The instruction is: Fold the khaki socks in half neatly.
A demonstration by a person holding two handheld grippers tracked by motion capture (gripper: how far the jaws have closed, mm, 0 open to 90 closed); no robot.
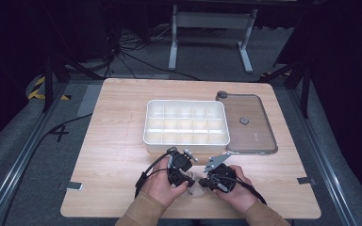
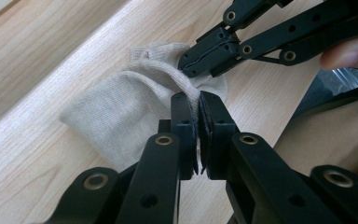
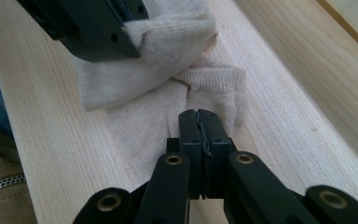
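Note:
A beige sock [image 2: 121,112] lies crumpled on the wooden table near its front edge, between the person's two hands [image 1: 195,187]. My left gripper [image 2: 198,99] is shut on a fold of the sock's fabric. My right gripper [image 3: 198,114] is shut on another part of the sock [image 3: 168,88], close beside the left one. In the high view the left gripper [image 1: 187,180] and the right gripper [image 1: 203,181] point toward each other over the sock. The left gripper view also has the right gripper [image 2: 189,61] pinching the sock's upper edge.
A white plastic box [image 1: 146,127] with several compartments stands at the table's middle. Its clear lid [image 1: 257,125] lies flat to the right of it. The table's front edge [image 1: 188,217] runs just behind the hands.

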